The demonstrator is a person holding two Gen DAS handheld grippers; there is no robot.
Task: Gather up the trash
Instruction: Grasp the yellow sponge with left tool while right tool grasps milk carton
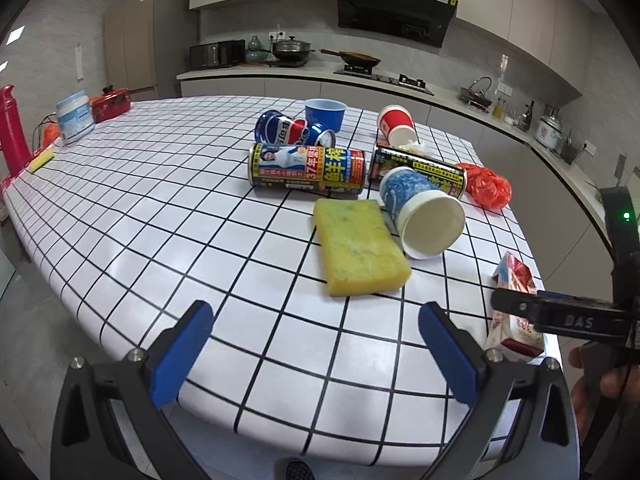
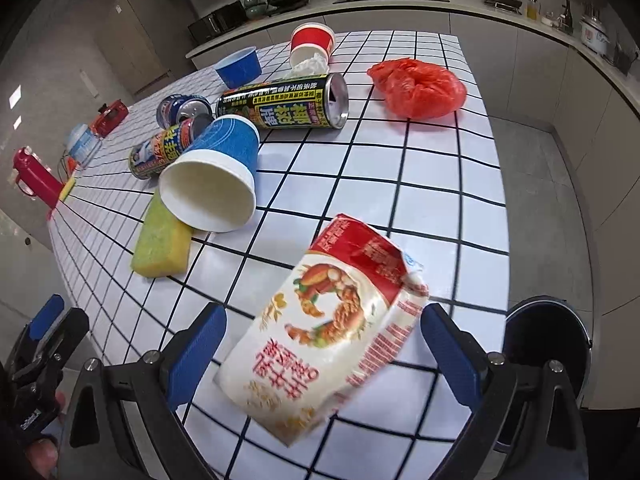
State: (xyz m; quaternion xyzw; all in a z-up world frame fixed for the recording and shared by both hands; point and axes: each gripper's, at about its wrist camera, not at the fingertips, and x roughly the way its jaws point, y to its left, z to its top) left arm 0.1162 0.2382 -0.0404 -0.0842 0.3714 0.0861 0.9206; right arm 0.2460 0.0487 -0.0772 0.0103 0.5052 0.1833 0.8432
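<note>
A crumpled red-and-white milk carton [image 2: 332, 336] lies near the table's front right corner, between the blue pads of my right gripper [image 2: 324, 354]. The jaws stand open, with a gap showing on the left side of the carton. My left gripper [image 1: 316, 354] is open over the front edge with nothing between its fingers, short of a yellow sponge [image 1: 360, 252]. Beyond lie a tipped blue paper cup [image 1: 420, 212], a white-and-red can [image 1: 308, 170], a black can [image 1: 416, 170], blue cans [image 1: 288, 130], a blue bowl [image 1: 325, 112], a red cup [image 1: 396, 124] and a red plastic bag [image 1: 486, 186].
The white grid-pattern table [image 1: 160, 240] carries a red flask [image 1: 14, 132], a white jar [image 1: 76, 116] and a small red pot [image 1: 110, 102] at its far left. A black bin [image 2: 548, 360] stands on the floor by the front right corner. Kitchen counters run behind.
</note>
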